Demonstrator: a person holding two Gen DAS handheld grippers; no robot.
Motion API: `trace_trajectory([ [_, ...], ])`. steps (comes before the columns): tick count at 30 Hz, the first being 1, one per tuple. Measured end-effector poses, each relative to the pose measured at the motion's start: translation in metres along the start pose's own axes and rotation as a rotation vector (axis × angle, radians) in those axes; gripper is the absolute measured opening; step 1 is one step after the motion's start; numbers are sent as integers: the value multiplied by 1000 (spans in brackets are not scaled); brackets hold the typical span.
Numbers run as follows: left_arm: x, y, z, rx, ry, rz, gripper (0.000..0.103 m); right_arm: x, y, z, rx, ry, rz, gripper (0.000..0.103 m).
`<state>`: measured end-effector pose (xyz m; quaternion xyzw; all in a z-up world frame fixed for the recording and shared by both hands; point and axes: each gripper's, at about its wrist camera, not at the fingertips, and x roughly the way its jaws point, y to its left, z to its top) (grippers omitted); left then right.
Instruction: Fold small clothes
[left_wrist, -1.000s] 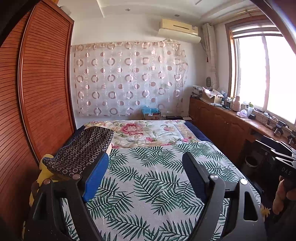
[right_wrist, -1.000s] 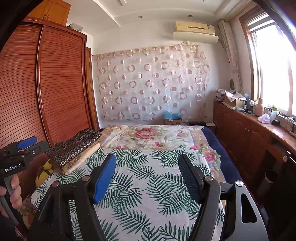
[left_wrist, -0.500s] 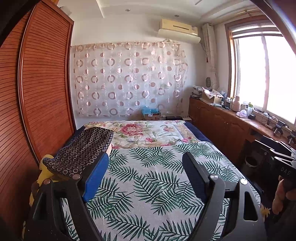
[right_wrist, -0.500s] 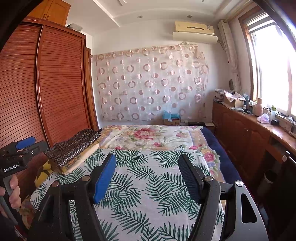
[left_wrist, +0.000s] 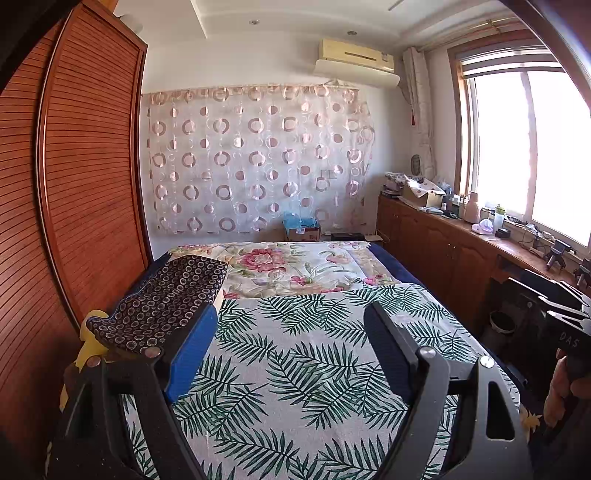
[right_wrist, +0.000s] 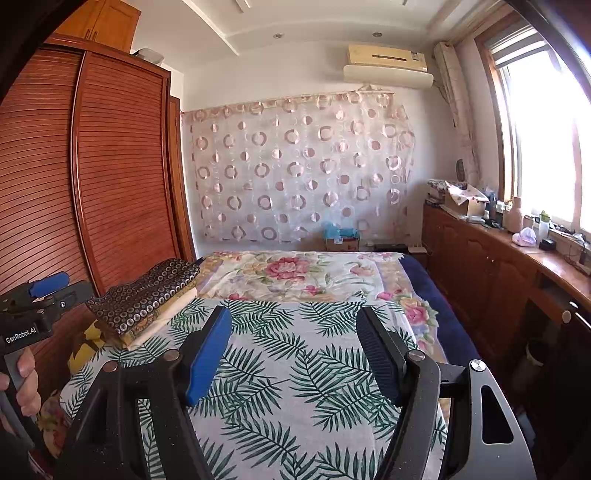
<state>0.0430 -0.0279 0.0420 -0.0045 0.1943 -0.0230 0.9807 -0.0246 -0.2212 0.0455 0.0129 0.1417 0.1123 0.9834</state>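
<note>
Left wrist view: left gripper (left_wrist: 290, 325), fingers spread wide with nothing between them, held above a palm-leaf sheet (left_wrist: 306, 362) covering the near part of the bed. Folded dark ring-patterned garment (left_wrist: 162, 299) at the bed's left edge, beside the slatted wooden wardrobe (left_wrist: 74, 192). Floral bedspread (left_wrist: 295, 266) beyond; circle-print curtain (left_wrist: 255, 162) on the far wall. Right wrist view: right gripper (right_wrist: 293, 339), fingers likewise apart and empty, over the same sheet (right_wrist: 306, 369). The garment (right_wrist: 144, 295) tops a small stack of folded cloth at left. Left gripper's handle in a hand (right_wrist: 22, 384) at the left margin.
</note>
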Motion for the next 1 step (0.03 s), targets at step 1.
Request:
trace_trajectory([
  [1, 0, 0, 0, 0, 0, 0, 82, 0, -1, 0, 1, 0, 2, 72],
])
